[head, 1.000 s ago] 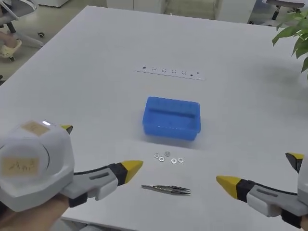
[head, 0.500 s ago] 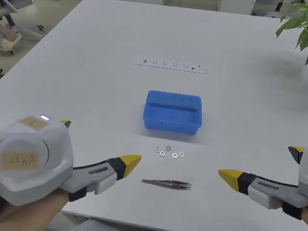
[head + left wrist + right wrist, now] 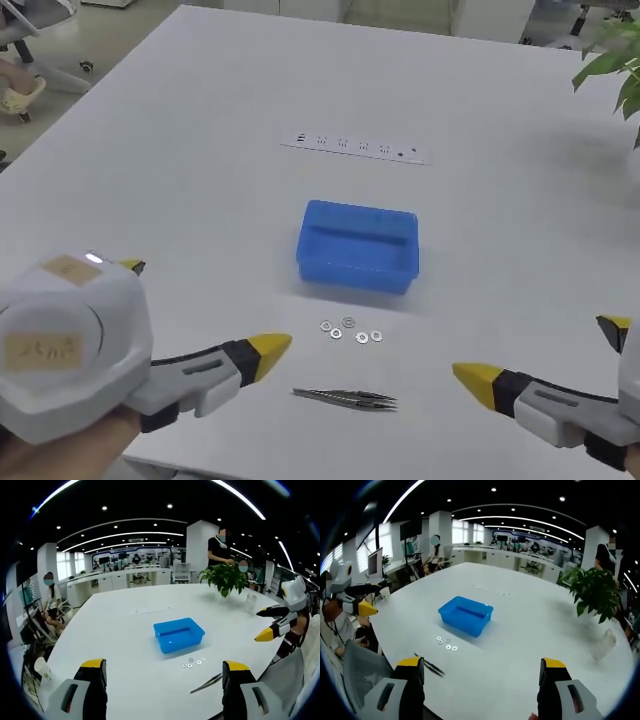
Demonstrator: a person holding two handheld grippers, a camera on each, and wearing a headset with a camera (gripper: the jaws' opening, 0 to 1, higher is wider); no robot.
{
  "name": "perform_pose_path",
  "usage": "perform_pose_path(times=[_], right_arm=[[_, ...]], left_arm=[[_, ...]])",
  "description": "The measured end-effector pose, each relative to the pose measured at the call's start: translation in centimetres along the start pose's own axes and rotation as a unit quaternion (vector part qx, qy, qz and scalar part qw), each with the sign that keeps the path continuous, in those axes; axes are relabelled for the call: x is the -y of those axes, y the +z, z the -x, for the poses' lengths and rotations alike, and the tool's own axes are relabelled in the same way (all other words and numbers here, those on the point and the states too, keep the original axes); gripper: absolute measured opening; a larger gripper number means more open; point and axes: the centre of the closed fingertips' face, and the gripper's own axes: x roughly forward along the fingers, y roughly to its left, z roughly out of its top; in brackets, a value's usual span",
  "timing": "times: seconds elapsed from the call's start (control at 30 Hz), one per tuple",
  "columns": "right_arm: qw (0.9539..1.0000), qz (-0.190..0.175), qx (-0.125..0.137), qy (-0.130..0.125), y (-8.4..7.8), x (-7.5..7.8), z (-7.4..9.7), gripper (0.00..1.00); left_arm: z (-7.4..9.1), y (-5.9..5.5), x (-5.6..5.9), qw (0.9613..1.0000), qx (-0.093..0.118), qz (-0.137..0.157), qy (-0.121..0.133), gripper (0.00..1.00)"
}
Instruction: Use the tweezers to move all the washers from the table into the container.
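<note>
A blue container (image 3: 358, 245) stands mid-table, and several small metal washers (image 3: 350, 330) lie just in front of it. Metal tweezers (image 3: 345, 398) lie flat nearer the table's front edge. My left gripper (image 3: 203, 306) hovers open to the left of the tweezers, holding nothing. To their right my right gripper (image 3: 541, 350) is open and holds nothing. The left gripper view has the container (image 3: 178, 634), washers (image 3: 194, 662) and tweezers (image 3: 206, 683) ahead of its wide jaws (image 3: 163, 666). In the right gripper view the container (image 3: 466, 615), washers (image 3: 446, 644) and tweezers (image 3: 430, 665) lie beyond its gripper (image 3: 480, 663).
A flush power strip (image 3: 355, 148) is set into the white table (image 3: 200, 150) behind the container. A potted plant (image 3: 592, 592) and a clear bottle (image 3: 605, 642) stand at the far right side. Office chairs (image 3: 30, 40) and people sit beyond the left edge.
The head camera has tilted a little, which shifts the picture. Both grippers stay open in about the same places, and the tweezers, washers and container have not moved.
</note>
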Motion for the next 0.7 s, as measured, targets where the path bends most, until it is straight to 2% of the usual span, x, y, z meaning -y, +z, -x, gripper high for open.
perform_pose_path(times=[0.2, 0.33, 0.37, 0.43, 0.53, 0.63, 0.7], right_arm=[[1.0, -0.008, -0.001, 0.003, -0.2, 0.1, -0.2, 0.94], [0.9999, -0.011, -0.004, 0.006, -0.4, 0.0, -0.5, 0.93], [0.9999, -0.005, -0.013, 0.005, -0.7, 0.0, -0.7, 0.92], [0.9999, 0.004, -0.015, 0.006, -0.8, -0.1, -0.8, 0.91], [0.9996, 0.012, -0.023, 0.014, -1.0, -0.4, -0.9, 0.9], [0.9991, 0.022, -0.029, 0.021, -1.2, -0.6, -1.1, 0.89], [0.9988, 0.027, -0.033, 0.025, -1.4, -0.7, -1.4, 0.88]], left_arm=[[-1.2, -0.9, 1.0, 0.9992, -0.011, -0.011, -0.037, 0.93], [-2.2, -2.1, 2.0, 0.996, -0.037, -0.034, -0.074, 0.84], [-2.5, -2.5, 2.5, 0.9939, -0.05, -0.039, -0.091, 0.79], [-3.2, -2.9, 2.7, 0.9914, -0.057, -0.059, -0.102, 0.76], [-4.0, -3.2, 3.3, 0.9887, -0.06, -0.071, -0.118, 0.73], [-5.0, -4.1, 4.3, 0.9823, -0.078, -0.085, -0.148, 0.69], [-5.7, -5.3, 5.0, 0.9752, -0.106, -0.091, -0.172, 0.66]])
